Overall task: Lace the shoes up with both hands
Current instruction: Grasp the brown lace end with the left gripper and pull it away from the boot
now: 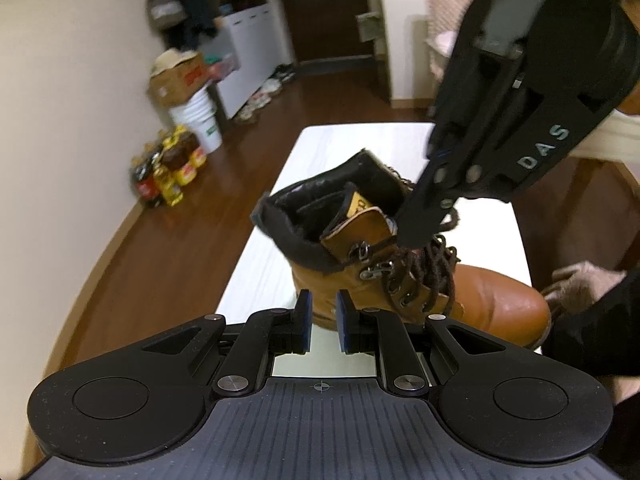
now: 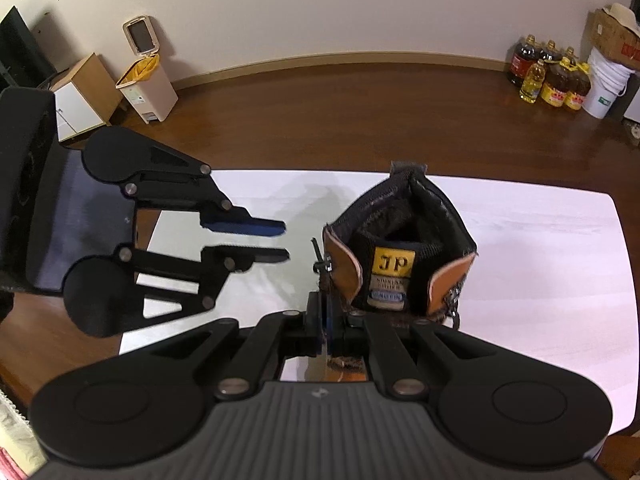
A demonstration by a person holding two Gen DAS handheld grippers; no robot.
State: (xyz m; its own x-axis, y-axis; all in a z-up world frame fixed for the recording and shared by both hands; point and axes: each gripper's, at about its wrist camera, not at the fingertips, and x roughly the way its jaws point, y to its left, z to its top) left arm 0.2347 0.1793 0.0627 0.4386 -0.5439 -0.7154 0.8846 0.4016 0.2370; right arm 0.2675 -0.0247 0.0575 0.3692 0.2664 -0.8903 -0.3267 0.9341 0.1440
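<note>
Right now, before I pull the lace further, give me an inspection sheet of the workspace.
Surface: white table, bare around the boot.
Job's things: tan boot upright, tongue label showing; dark lace loose over the eyelets.
Clutter: nothing seen on the table.
Grippers: right gripper shut beside the boot's collar, apparently on the lace; left gripper open, empty, off the boot's side.
Cables: nothing seen.
Surroundings: a gloved hand by the toe; oil bottles, white bucket, bin on the wood floor.
</note>
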